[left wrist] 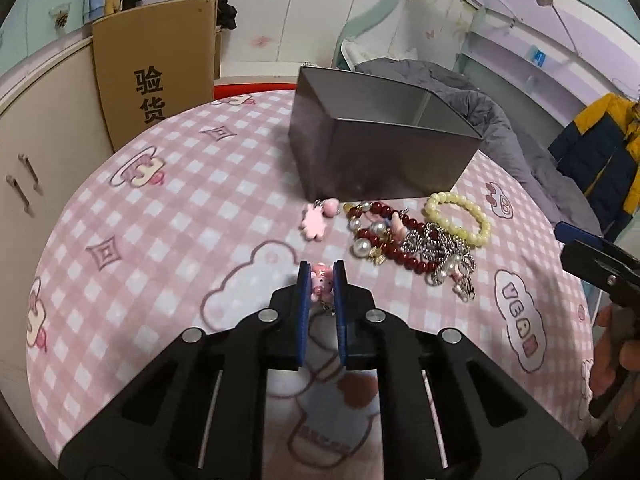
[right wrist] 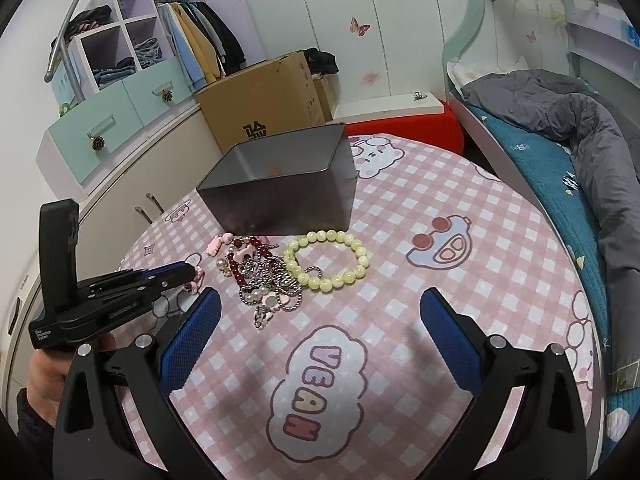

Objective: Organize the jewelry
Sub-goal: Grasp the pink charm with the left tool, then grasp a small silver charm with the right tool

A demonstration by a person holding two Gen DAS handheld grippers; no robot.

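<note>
My left gripper [left wrist: 322,280] is shut on a small pink pig charm [left wrist: 321,285], held just above the pink checked cloth; it also shows in the right wrist view [right wrist: 191,273]. Ahead lies a pile of jewelry: a dark red bead bracelet [left wrist: 394,240], a silver chain [left wrist: 436,246], a pale yellow bead bracelet [left wrist: 460,218] [right wrist: 326,258] and a pink star charm [left wrist: 314,222]. An open grey metal tin [left wrist: 380,152] [right wrist: 280,188] stands behind them. My right gripper [right wrist: 320,312] is open and empty, short of the pile.
The round table [right wrist: 460,280] carries a pink checked cloth. A cardboard box [left wrist: 156,72] stands behind it on the left beside cabinets. A bed with a grey duvet [right wrist: 560,120] is on the right. A red stool [right wrist: 400,128] sits beyond the table.
</note>
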